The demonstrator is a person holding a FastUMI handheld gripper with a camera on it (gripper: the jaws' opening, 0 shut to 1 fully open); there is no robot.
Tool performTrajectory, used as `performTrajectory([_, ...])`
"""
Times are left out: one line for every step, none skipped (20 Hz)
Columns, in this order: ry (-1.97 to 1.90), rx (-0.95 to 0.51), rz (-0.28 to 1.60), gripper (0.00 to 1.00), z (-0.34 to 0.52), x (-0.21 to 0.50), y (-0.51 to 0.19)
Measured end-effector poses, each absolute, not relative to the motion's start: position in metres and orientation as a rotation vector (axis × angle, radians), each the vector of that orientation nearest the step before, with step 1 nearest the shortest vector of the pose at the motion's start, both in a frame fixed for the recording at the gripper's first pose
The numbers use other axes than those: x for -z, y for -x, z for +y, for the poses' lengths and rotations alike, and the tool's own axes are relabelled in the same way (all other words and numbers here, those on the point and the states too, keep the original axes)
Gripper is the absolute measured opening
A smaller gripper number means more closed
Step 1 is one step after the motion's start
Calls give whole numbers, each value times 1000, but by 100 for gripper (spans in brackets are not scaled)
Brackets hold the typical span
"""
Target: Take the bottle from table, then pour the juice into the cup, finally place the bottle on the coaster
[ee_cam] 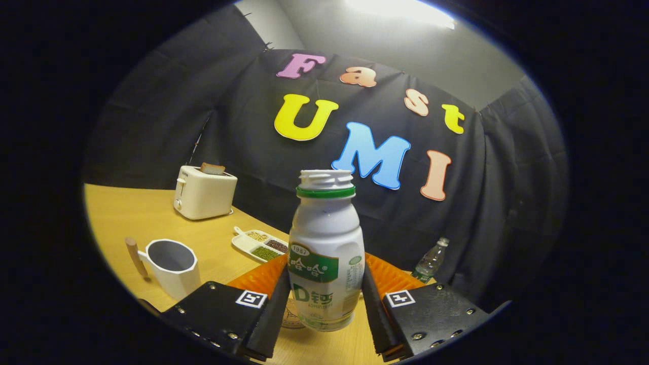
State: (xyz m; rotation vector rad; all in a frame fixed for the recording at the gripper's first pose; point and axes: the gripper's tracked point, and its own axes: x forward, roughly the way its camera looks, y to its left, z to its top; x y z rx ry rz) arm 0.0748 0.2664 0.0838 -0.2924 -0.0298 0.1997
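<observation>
Between tongs [324, 299], bottle [326, 253] clamped mid-body; prob. light, slick plastic, open top. Cup [173, 266] at 10 o'clock.

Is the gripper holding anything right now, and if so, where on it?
Yes. The gripper is shut on the bottle, both fingers pressing the lower body at label height, one on each side. The bottle is upright, cap off.
</observation>
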Motion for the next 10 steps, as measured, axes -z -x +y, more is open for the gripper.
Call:
performTrajectory([251,-216,-23,70,267,-82,-75])
performTrajectory([214,-227,-17,70,268,-80,-75])
performTrajectory([178,-244,-17,70,270,-81,-74])
performTrajectory([144,-261,-18,70,272,-81,-74])
performTrajectory([120,-268,-12,70,272,-81,-76])
performTrajectory([99,-273,-7,70,271,-80,-77])
performTrajectory([80,-274,-3,70,270,-79,-79])
performTrajectory([74,-273,3,70,271,-77,-81])
performTrajectory([77,-263,1,70,270,-76,-84])
performTrajectory([79,-263,-1,70,270,-77,-84])
